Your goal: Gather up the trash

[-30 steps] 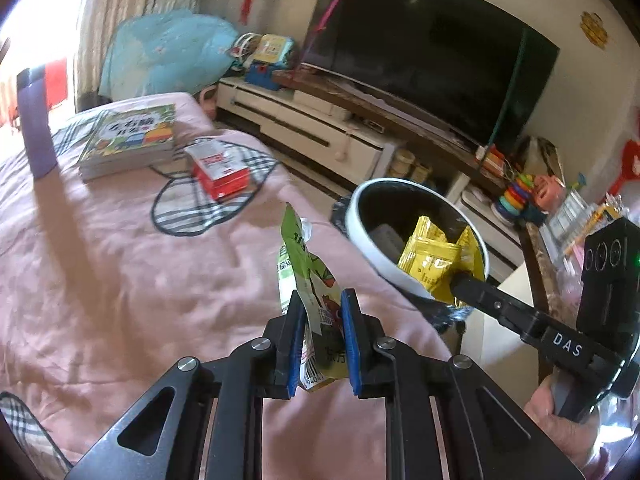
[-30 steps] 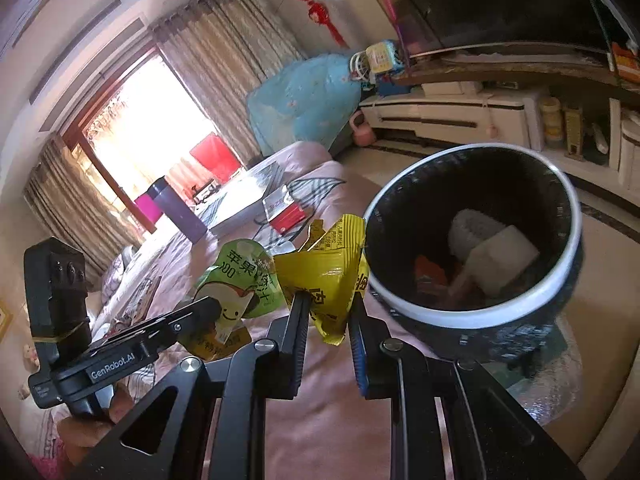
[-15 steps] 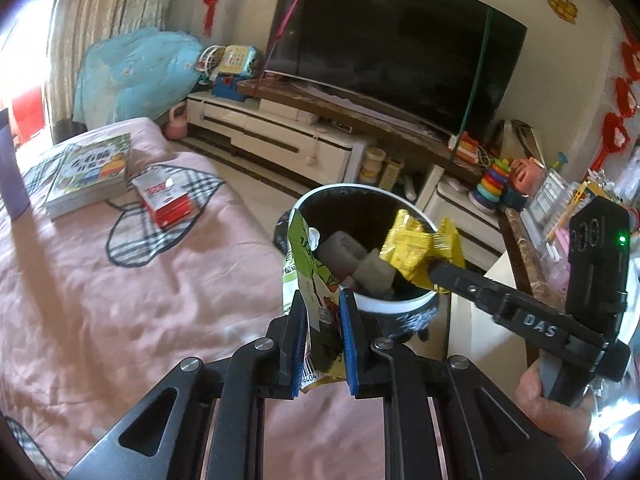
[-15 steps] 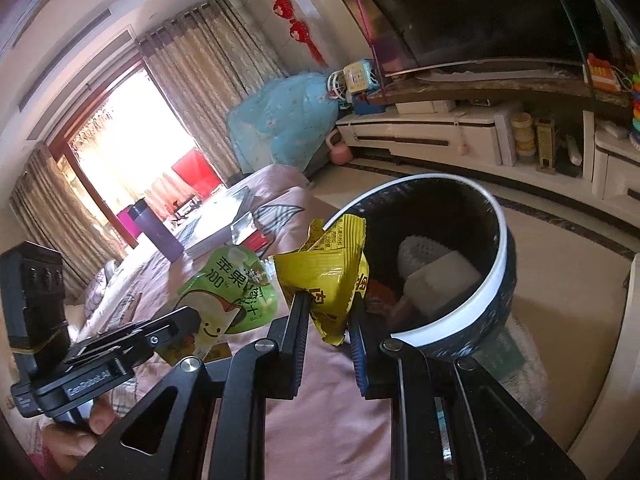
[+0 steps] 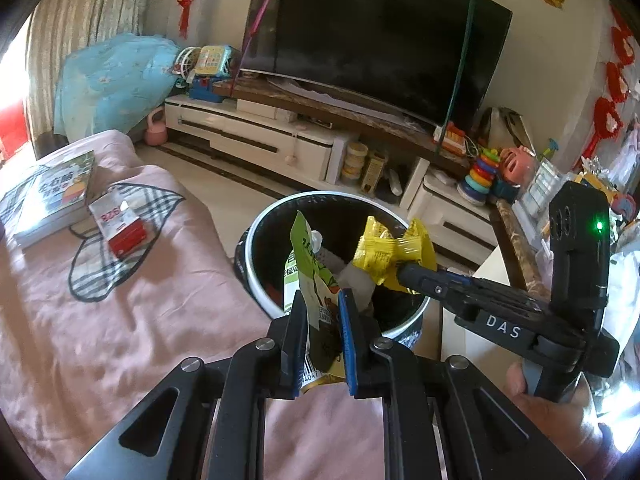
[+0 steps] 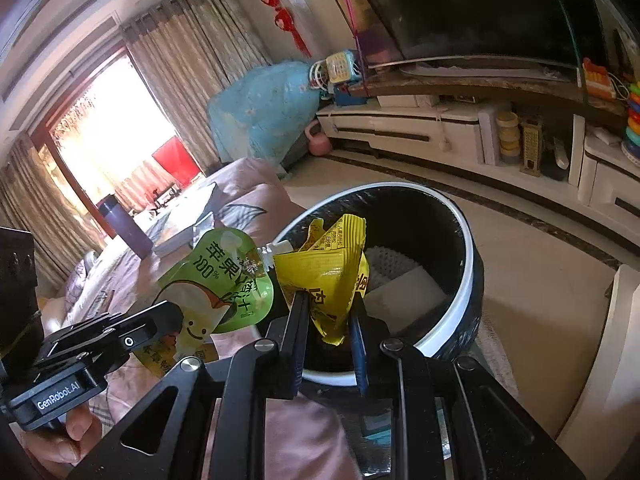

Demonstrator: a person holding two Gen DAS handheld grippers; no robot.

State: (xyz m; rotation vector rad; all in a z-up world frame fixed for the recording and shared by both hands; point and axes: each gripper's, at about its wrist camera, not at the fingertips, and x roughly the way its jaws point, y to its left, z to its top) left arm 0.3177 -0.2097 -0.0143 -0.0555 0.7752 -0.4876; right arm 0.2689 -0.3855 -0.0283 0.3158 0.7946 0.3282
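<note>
My left gripper (image 5: 323,300) is shut on a green juice pouch (image 5: 310,268) and holds it upright over the near rim of the black bin (image 5: 256,236). My right gripper (image 6: 329,304) is shut on a crumpled yellow wrapper (image 6: 326,268) and holds it over the bin's opening (image 6: 468,292). The pouch also shows in the right wrist view (image 6: 218,276), and the wrapper in the left wrist view (image 5: 390,250). White trash lies inside the bin (image 6: 404,292).
The pink bedspread (image 5: 120,340) lies to the left, with a red-and-white box (image 5: 120,228), books (image 5: 52,196) and a purple bottle (image 6: 126,228). A TV stand (image 5: 280,144) runs behind the bin. A white cabinet (image 6: 600,380) stands at right.
Both grippers have moved toward the bin with their items. The pouch and the wrapper now hang over the bin's opening instead of beside it.
</note>
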